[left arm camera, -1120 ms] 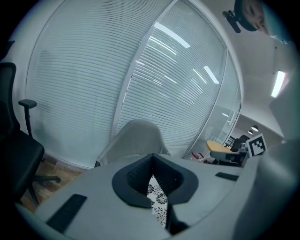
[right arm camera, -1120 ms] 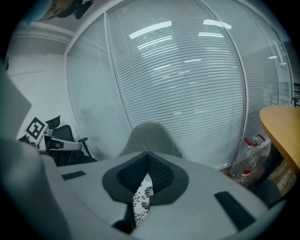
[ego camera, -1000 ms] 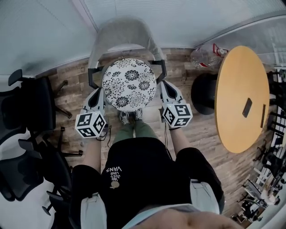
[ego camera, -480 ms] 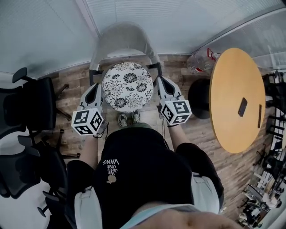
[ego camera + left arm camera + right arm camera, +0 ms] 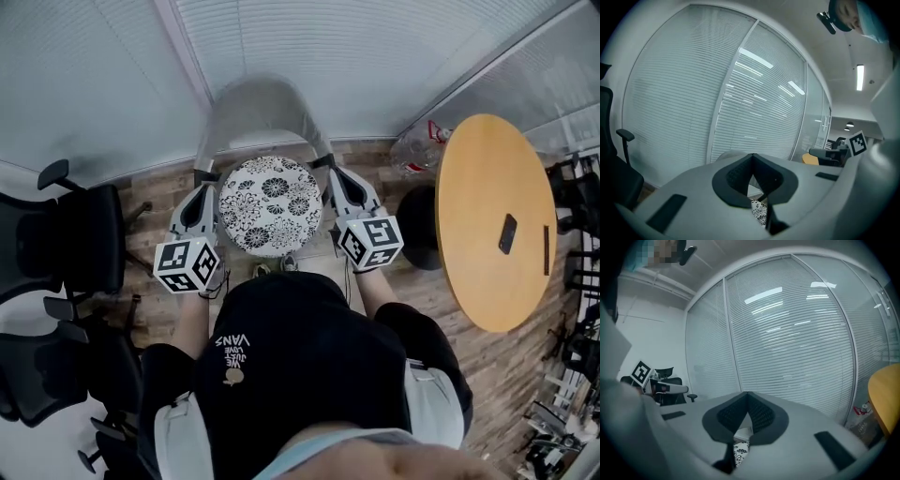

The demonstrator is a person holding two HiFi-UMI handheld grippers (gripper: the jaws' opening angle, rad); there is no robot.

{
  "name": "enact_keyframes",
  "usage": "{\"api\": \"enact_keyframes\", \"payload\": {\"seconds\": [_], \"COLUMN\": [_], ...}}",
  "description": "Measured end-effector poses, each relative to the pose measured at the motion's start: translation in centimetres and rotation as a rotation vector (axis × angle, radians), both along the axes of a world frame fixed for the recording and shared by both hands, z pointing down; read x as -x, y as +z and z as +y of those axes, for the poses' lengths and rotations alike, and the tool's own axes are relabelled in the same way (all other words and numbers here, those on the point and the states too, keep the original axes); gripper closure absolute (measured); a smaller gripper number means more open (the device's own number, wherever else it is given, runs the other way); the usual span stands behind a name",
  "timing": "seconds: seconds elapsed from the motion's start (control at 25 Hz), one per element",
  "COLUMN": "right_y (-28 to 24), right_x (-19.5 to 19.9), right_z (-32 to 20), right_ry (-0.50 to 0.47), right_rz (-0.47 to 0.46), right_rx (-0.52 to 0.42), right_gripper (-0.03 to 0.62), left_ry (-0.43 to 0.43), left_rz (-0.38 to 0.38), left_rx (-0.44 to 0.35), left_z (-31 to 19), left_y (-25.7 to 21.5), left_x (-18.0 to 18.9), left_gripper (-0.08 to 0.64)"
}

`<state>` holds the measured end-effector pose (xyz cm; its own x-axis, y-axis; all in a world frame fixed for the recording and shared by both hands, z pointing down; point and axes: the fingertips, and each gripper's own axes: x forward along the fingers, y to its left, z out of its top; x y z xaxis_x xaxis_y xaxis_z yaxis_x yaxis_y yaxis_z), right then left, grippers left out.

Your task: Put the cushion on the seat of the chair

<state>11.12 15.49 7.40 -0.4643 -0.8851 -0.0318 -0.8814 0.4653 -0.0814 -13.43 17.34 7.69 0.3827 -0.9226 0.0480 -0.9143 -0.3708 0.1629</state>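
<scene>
Fingertips (image 5: 733,180) together — cushion (image 5: 270,204) by chair (image 5: 262,101)

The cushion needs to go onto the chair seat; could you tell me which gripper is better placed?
Neither: the left gripper and right gripper are each shut on opposite edges of the cushion, held over the chair. Both should probably lower it together.

I see a round wooden table (image 5: 487,216) on my right with a small dark slab (image 5: 507,233) on it, and black office chairs (image 5: 56,244) on my left
</scene>
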Motion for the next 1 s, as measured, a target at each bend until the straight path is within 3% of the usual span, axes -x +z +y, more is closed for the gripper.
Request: {"api": "enact_keyframes", "payload": {"seconds": [0.32, 1.0], "right_y": [-1.2, -1.6], "right_x": [0.4, 0.0], "right_z": [-0.6, -0.5], "right_ry": [-0.008, -0.001], "right_rz": [-0.003, 0.013], "right_rx": [-0.033, -0.041], "right_gripper": [0.575, 0.575], "left_ry": [-0.001, -0.021], "left_rz": [-0.004, 0.011], "left_rx": [-0.043, -0.044], "left_z": [-0.7, -0.6], "left_y": [-1.7, -1.8], "left_x": [0.1, -0.2], "left_gripper": [0.549, 0.549]}}
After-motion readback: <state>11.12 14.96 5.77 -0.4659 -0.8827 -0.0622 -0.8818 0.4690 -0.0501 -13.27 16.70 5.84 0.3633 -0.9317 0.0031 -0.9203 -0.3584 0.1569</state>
